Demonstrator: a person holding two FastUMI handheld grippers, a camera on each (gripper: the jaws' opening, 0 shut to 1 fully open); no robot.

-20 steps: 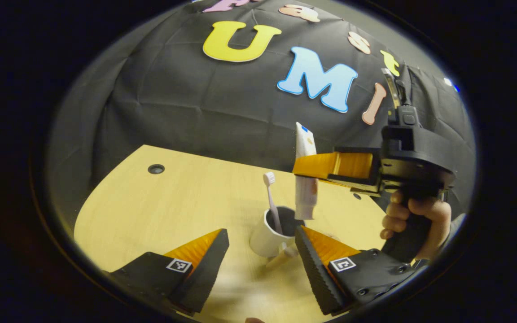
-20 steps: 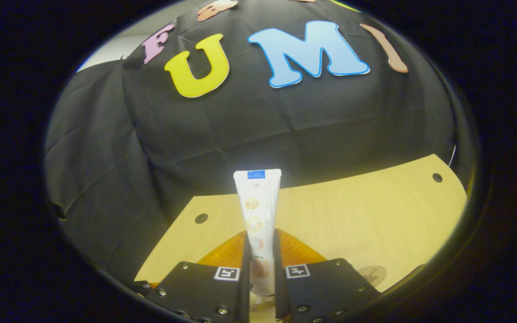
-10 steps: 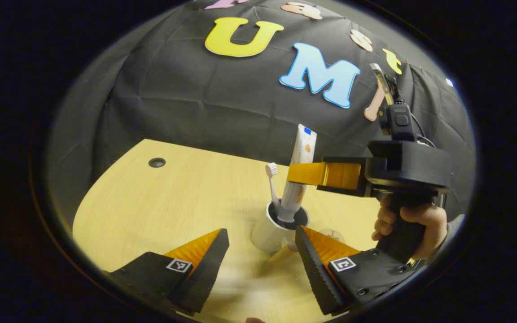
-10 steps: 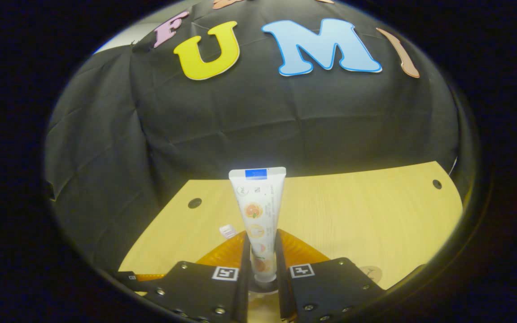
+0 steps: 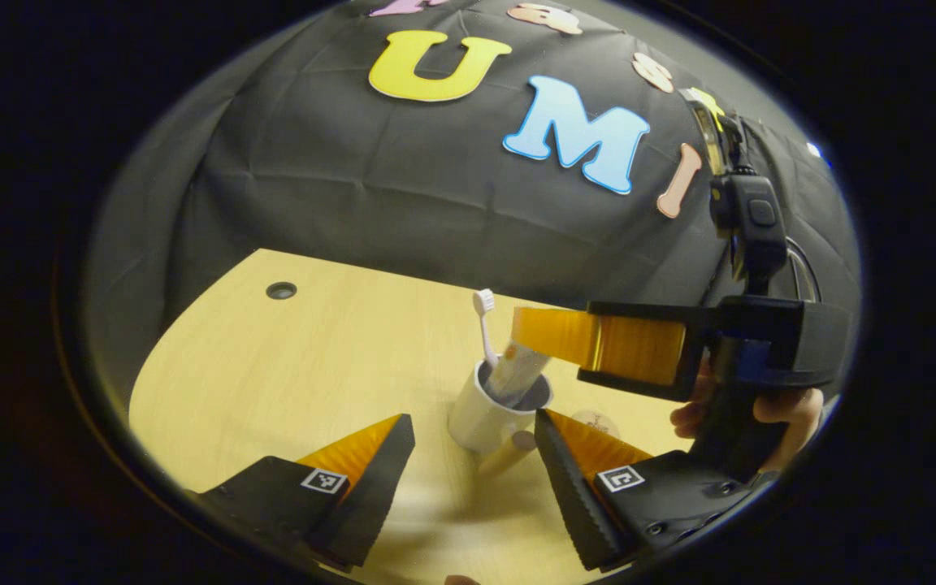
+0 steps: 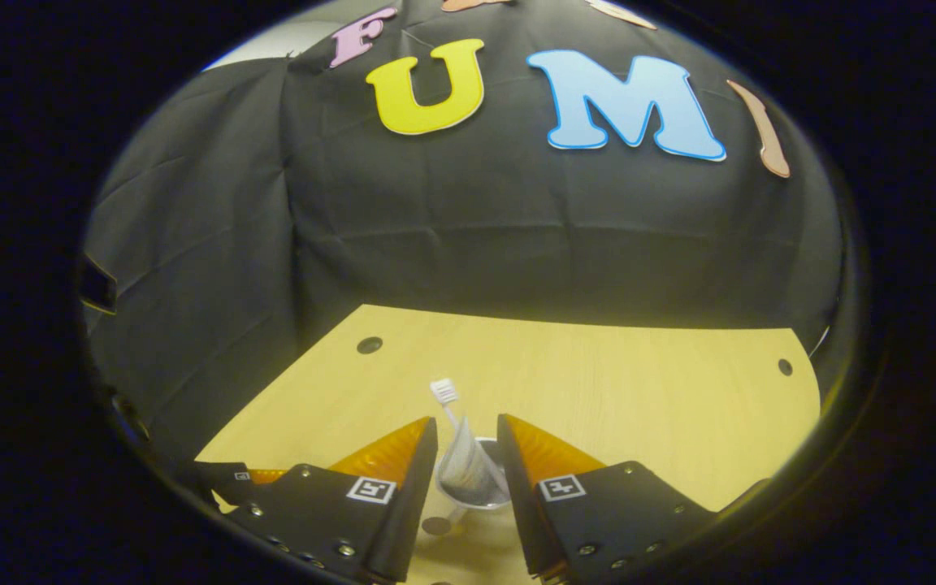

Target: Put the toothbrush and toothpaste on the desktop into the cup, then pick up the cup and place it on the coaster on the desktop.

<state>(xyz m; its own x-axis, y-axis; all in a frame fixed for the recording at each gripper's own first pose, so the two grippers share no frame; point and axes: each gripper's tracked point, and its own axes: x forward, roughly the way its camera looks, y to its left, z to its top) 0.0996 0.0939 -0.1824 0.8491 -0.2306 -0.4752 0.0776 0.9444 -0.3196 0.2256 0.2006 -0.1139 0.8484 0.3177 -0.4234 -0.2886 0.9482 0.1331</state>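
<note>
Toothpaste and toothbrush stand in cup on desktop. Right gripper parted, released above cup. Left gripper spread wide, empty. Coaster just beside cup. Cup likely light, rigid, smooth; top-heavy with contents, so grasp low on wall.

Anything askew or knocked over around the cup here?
Nothing stands out. The cup stands upright on the desk, with the toothbrush upright inside and the toothpaste leaning in it, as the task intends.
</note>
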